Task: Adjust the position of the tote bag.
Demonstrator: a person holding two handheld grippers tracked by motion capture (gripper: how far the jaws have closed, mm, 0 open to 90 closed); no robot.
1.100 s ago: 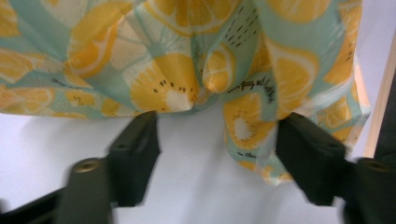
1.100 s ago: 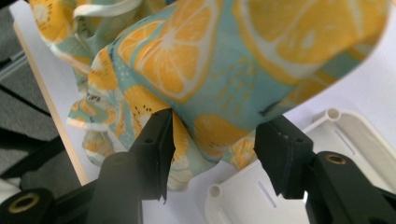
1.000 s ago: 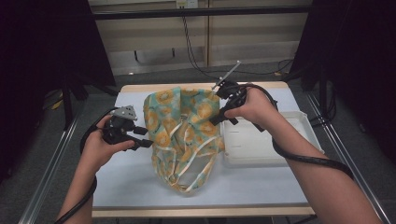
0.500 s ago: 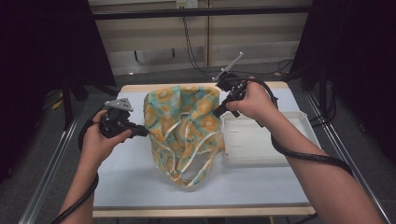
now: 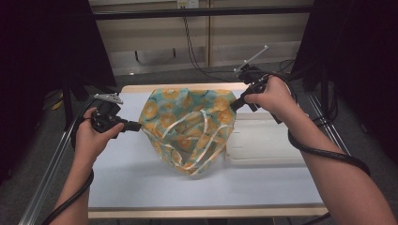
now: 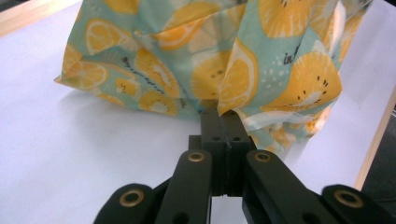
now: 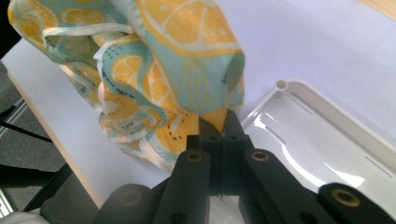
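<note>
A teal cloth (image 5: 187, 126) printed with orange citrus slices and trimmed with white straps hangs over the white table (image 5: 141, 183). It is held up by two points of its upper edge, while its lower part rests on the table. My left gripper (image 5: 139, 125) is shut on the cloth's left edge, with fabric (image 6: 261, 70) pinched at the closed tips of the left gripper (image 6: 219, 114). My right gripper (image 5: 233, 107) is shut on the cloth's upper right corner. In the right gripper view, a fold of cloth (image 7: 187, 56) is clamped in the tips of the right gripper (image 7: 218, 122).
A shallow white tray (image 5: 277, 140) lies on the table to the right of the cloth, partly under its edge; its rim (image 7: 327, 107) runs beside my right jaws. Dark stands and cables flank the table. The table's wooden front edge (image 5: 202, 213) is near the person.
Both grippers have moved toward the far side and slightly apart, taking the cloth's edge with them. The cloth now hangs spread wider between them, its top edge raised.
</note>
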